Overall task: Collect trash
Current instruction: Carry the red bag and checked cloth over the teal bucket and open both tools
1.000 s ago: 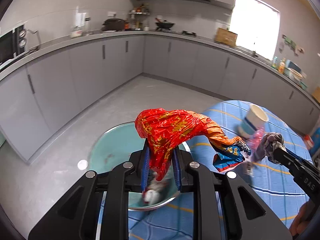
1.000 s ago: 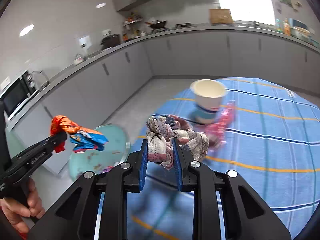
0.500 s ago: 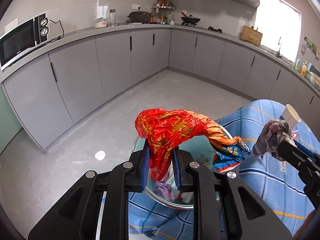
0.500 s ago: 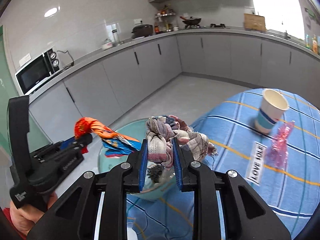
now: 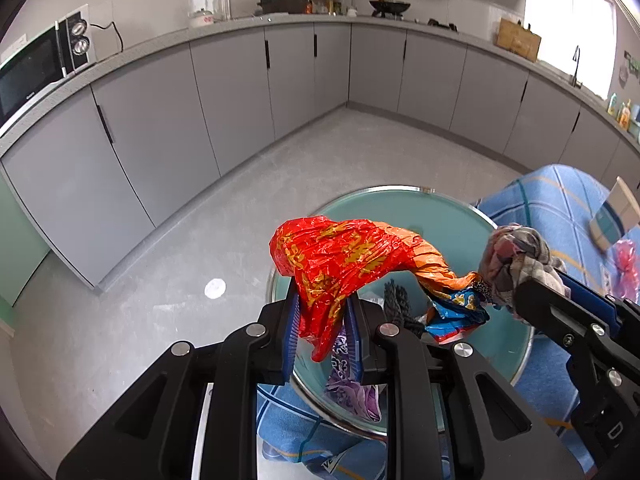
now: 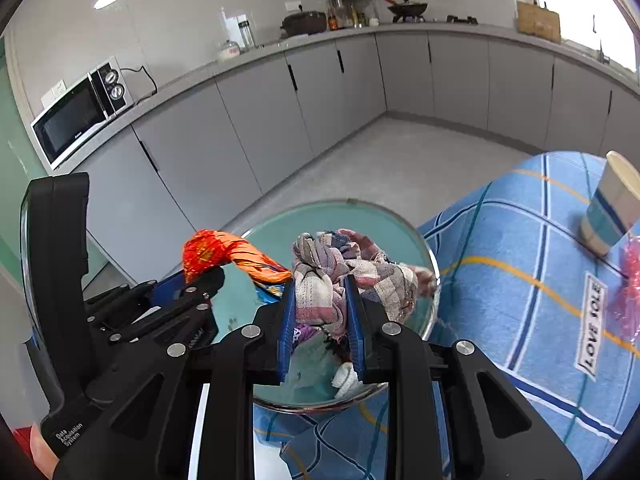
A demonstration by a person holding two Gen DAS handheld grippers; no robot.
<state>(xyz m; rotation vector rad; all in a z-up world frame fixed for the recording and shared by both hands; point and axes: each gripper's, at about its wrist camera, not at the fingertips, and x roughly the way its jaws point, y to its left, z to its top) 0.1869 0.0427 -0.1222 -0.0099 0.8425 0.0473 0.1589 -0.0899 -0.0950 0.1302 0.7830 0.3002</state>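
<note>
Both grippers are hanging over the open mouth of the teal trash bin (image 5: 400,216), which is standing against the edge of the table with the blue striped cloth (image 6: 520,240). The left gripper (image 5: 322,332) is pinching a crumpled red-orange snack wrapper (image 5: 340,256), its blue tail drooping toward the bin. The right gripper (image 6: 320,320) is clamping a wadded plaid rag (image 6: 332,276) just beside it. Scraps are lying inside the bin. A paper cup (image 6: 612,204) and pink wrapper (image 6: 630,284) are sitting near the table's far right edge.
</note>
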